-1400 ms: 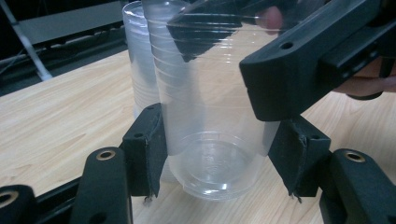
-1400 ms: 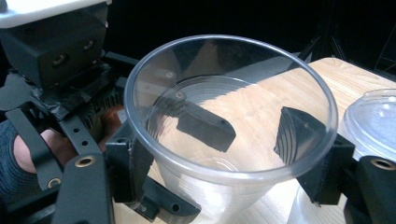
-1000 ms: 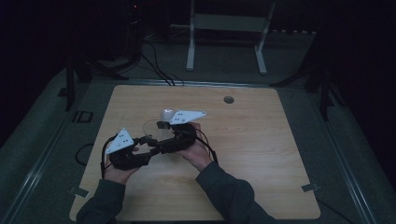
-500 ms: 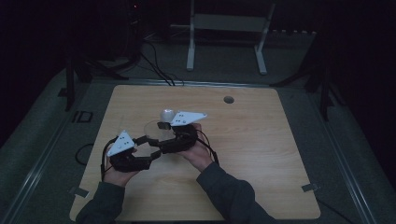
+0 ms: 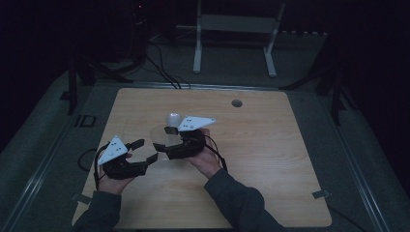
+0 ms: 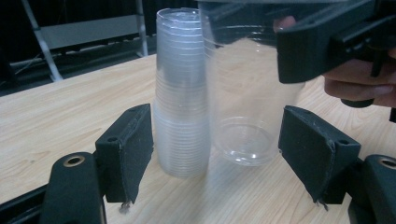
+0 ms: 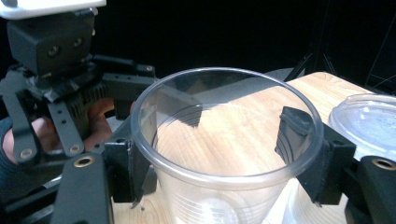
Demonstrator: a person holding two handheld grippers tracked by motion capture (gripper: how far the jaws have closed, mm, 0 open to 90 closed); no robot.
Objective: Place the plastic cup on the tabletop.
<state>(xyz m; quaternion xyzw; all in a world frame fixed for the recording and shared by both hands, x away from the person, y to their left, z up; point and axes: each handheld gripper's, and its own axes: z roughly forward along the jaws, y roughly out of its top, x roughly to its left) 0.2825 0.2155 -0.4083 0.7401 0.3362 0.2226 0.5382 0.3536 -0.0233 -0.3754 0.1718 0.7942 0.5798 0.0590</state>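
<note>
The right gripper (image 7: 210,154) is clamping a single clear cup (image 7: 224,140) just under its rim, one pad on each side of the wall; its jaws have just been closing onto it. In the left gripper view the cup (image 6: 243,98) is hanging at upper centre of the frame, lifted slightly off the table (image 6: 56,107), just beside the stack (image 6: 181,93) of nested cups standing left of it. The left gripper (image 6: 215,154) is waiting with its jaws wide apart, gripping nothing, having just been opening. In the high view both grippers are sitting at centre left of the frame, the left gripper (image 5: 144,151) low and the right gripper (image 5: 162,141) just above and right of it.

The cup is looking very light, thin and slippery, and its wall will likely buckle under a hard squeeze. The stiffer rim band is probably the safest place to hold it.
</note>
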